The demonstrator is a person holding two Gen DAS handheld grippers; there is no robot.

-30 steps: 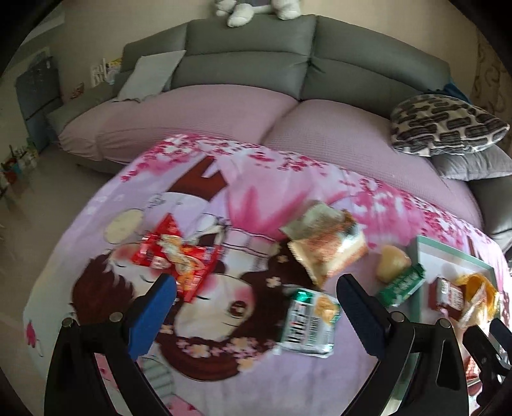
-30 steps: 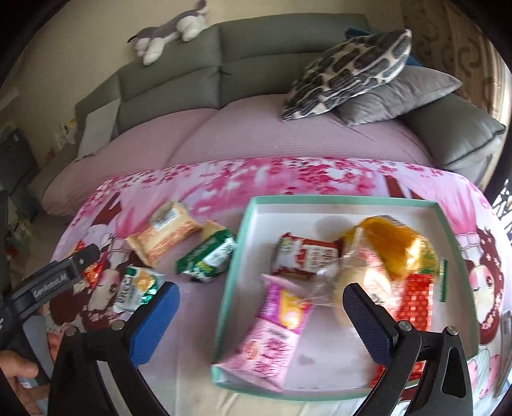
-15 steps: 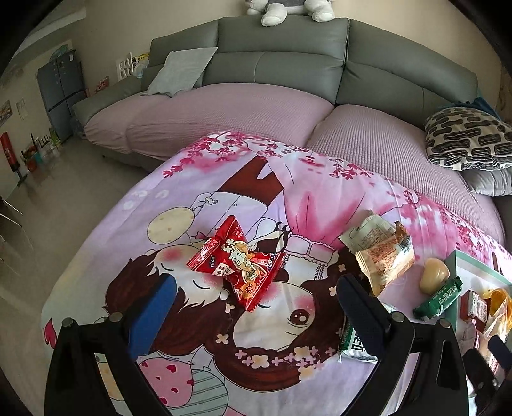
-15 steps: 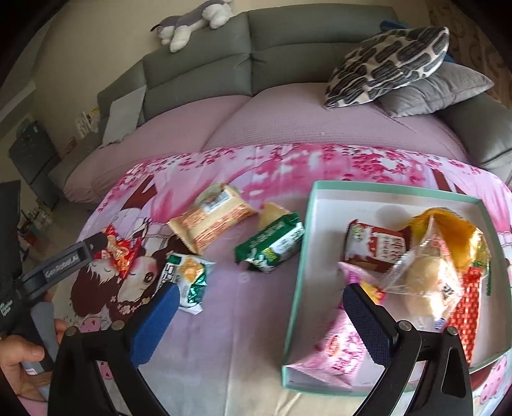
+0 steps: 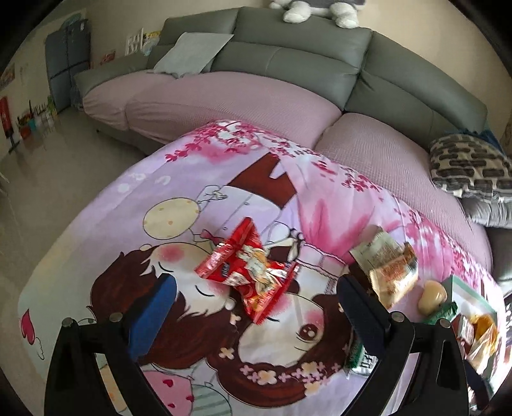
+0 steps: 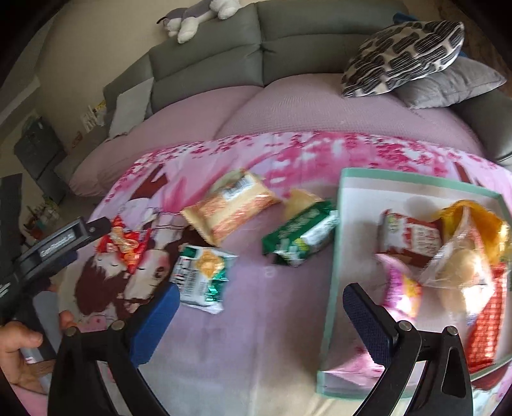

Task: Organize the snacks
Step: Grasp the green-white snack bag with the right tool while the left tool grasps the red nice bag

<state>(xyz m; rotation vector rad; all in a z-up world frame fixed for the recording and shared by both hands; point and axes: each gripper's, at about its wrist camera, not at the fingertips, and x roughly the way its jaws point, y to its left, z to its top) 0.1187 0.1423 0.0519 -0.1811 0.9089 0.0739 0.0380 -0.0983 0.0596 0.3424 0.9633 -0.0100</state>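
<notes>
Left gripper (image 5: pixel 256 307): jaws wide, empty.
Red snack packet (image 5: pixel 252 272): on the cloth just ahead, between the fingers' line.
Right gripper (image 6: pixel 259 307): wide, empty, tray (image 6: pixel 332 262) just right.
Risk: crinkly foil could slide from a shallow pinch.

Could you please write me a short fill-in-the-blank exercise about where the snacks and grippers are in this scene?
1. Both the left gripper and the right gripper have their jaws ____.
2. The packet lying straight ahead of the left gripper is coloured ____.
3. The green packet lies just outside the ____, on the cloth.
4. The plush toy lies on top of the ____.

Missing words: open; red; tray; sofa
</notes>
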